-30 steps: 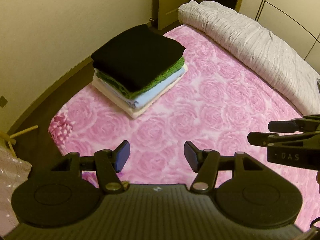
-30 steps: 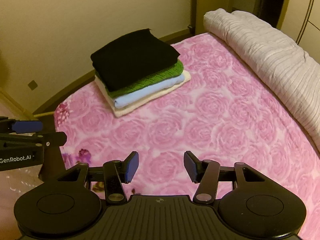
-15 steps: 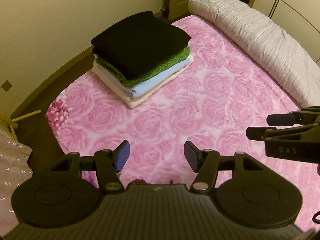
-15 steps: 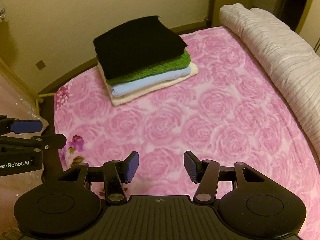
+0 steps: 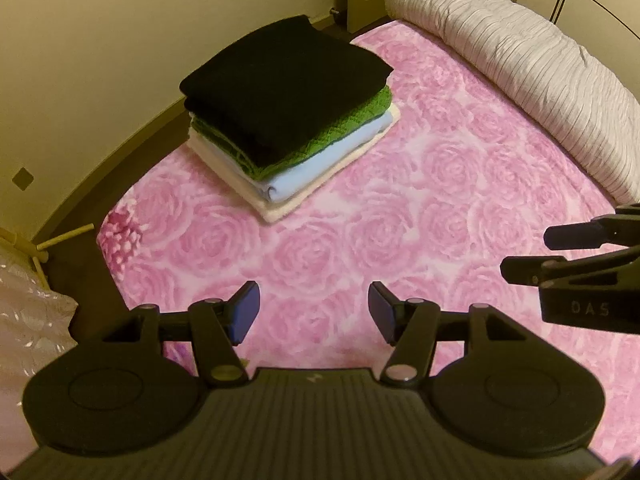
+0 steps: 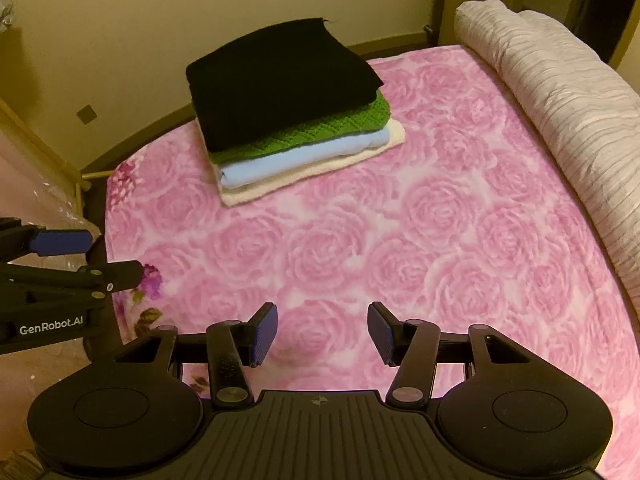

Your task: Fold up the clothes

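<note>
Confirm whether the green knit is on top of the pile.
No: the black garment tops the pile, with the green knit directly under it.

Four folded garments sit in one neat stack on the bed (image 5: pixel 400 248), near its far corner beside the wall. The black garment (image 5: pixel 280 80) lies on top, flat and square. Under it is a green knit (image 6: pixel 320 132), then a light blue piece (image 6: pixel 304 160) with its rounded fold showing, and a cream one (image 6: pixel 320 178) at the bottom, touching the pink rose-patterned cover.
</note>
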Available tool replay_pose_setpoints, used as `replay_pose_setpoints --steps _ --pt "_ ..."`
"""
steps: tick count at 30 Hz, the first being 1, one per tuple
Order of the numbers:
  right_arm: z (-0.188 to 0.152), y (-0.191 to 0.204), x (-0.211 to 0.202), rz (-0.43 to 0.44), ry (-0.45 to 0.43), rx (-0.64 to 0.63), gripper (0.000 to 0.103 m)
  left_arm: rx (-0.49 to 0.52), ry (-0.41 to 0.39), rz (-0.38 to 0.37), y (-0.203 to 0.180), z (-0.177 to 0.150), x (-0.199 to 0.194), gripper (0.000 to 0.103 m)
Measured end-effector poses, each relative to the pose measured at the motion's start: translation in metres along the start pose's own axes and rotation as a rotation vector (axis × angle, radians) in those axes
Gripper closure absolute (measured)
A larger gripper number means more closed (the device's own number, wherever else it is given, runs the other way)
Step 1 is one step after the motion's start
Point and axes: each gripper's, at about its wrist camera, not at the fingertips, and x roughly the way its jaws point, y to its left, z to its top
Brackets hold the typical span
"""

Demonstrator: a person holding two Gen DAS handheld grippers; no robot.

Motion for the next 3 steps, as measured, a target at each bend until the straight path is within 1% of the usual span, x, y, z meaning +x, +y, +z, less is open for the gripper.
replay_pose_setpoints --steps 3 --pt "0.0014 0.0005 0.0016 0.001 0.000 0.000 0.049 0.006 -0.008 0.001 -0.0011 0.0023 0.0013 0.046"
